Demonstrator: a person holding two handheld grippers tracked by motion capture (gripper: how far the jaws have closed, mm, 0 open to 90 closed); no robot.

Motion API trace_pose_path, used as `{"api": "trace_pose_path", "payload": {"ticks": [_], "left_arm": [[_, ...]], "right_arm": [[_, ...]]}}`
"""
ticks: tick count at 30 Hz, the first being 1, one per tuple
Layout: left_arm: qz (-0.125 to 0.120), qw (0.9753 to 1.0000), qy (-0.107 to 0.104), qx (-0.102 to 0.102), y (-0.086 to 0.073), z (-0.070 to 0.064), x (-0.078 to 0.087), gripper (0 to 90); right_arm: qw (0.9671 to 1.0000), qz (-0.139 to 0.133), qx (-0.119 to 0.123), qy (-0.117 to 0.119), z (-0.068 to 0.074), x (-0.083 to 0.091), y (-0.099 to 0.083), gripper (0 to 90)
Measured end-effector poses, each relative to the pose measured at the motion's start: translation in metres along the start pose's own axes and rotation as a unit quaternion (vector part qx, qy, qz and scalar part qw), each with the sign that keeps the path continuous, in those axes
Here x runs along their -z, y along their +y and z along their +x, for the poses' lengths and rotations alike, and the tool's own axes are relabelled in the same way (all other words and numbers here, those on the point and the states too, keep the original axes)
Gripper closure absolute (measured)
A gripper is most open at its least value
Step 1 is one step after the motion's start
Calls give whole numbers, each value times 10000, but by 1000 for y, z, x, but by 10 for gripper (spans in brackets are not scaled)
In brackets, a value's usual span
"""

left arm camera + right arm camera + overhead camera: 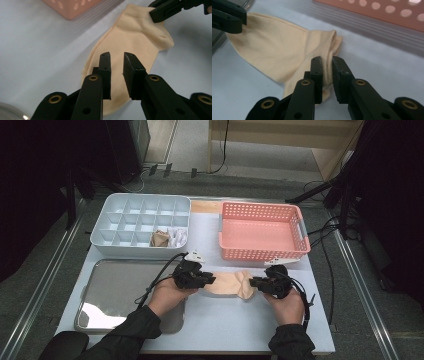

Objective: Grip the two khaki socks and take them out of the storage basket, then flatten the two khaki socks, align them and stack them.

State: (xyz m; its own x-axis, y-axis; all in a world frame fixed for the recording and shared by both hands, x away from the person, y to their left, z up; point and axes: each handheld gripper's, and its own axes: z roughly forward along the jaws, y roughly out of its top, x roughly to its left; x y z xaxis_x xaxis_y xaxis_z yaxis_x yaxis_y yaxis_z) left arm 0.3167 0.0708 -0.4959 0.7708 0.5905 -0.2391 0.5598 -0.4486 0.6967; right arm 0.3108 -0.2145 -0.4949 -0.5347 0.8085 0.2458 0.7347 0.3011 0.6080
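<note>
A cream sock (231,284) lies flat on the pale table between my two grippers. My left gripper (212,280) sits at its toe end. In the left gripper view its jaws (117,55) stand a little apart over the sock (130,37), with nothing pinched between them. My right gripper (252,281) is at the cuff end. The right gripper view has the ribbed cuff of the sock (274,50) squeezed between its jaws (326,60). The right gripper (160,12) also shows on the cuff in the left gripper view, and the left gripper (234,20) at the toe in the right gripper view.
A pink perforated basket (262,251) stands just behind the sock. A white divided box (107,220) at the back left holds two rolled socks (160,238) in its front cells. A metal tray (115,290) lies left of my left hand.
</note>
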Motion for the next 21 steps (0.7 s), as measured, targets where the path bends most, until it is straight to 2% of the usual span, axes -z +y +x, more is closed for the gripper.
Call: {"api": "trace_pose_path", "payload": {"ticks": [5,8,9,11,17,21], "left_arm": [[-30,10000,-15,-37,4,-4,-7,762],[27,9999,8,-123,5,-7,-12,758],[44,10000,11,-89,5,-7,-16,757],[110,9998,80,-159,5,-7,-20,756],[249,9994,151,-187,1,-5,-34,749],[190,9996,137,-145,1,-3,-36,748]], "right_arm": [[10000,-44,43,35,2,3,1,809],[9999,-83,62,55,5,6,2,809],[9999,-108,75,65,6,7,3,809],[9998,-127,98,87,9,10,4,809],[9996,-175,179,149,18,14,9,808],[9992,-242,206,244,21,18,12,808]]}}
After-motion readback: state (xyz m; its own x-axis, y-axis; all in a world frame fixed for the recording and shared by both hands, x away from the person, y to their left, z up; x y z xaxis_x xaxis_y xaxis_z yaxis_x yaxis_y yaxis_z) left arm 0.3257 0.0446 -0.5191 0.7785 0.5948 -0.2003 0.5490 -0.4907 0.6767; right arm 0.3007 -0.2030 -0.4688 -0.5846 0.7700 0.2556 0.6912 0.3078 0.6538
